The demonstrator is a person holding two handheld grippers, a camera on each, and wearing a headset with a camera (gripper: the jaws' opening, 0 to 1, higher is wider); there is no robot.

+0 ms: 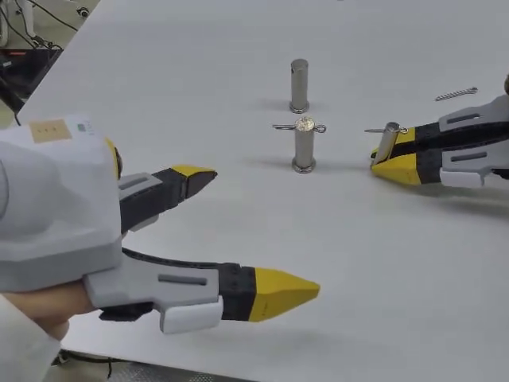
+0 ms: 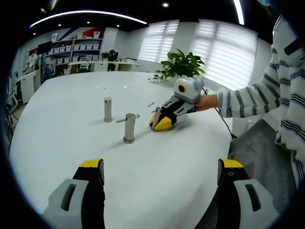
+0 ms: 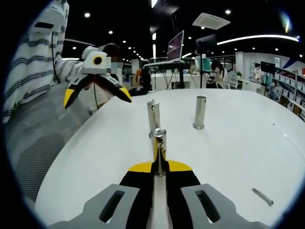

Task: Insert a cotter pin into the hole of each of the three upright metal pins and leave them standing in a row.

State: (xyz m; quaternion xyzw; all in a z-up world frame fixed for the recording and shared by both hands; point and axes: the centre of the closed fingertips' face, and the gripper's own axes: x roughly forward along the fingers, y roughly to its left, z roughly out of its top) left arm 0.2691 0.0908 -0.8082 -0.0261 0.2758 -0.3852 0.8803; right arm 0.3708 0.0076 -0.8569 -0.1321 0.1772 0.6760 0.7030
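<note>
Two metal pins stand upright on the white table (image 1: 238, 48). The far pin (image 1: 299, 85) has no cotter pin through it. The nearer pin (image 1: 304, 149) carries a cotter pin (image 1: 297, 126) across its top. My right gripper (image 1: 382, 161) rests low on the table at the right, shut on a third metal pin (image 1: 387, 143) that leans over; a thin cotter pin (image 1: 380, 130) crosses its upper end. The right gripper view shows that held pin (image 3: 158, 145) between the shut jaws. My left gripper (image 1: 254, 235) hovers open at the near left, holding nothing.
A loose cotter pin (image 1: 456, 94) lies on the table at the far right, beyond the right gripper, also visible as the loose cotter pin (image 3: 263, 196). The table's near edge runs just below the left gripper. A potted plant (image 2: 180, 66) stands past the table.
</note>
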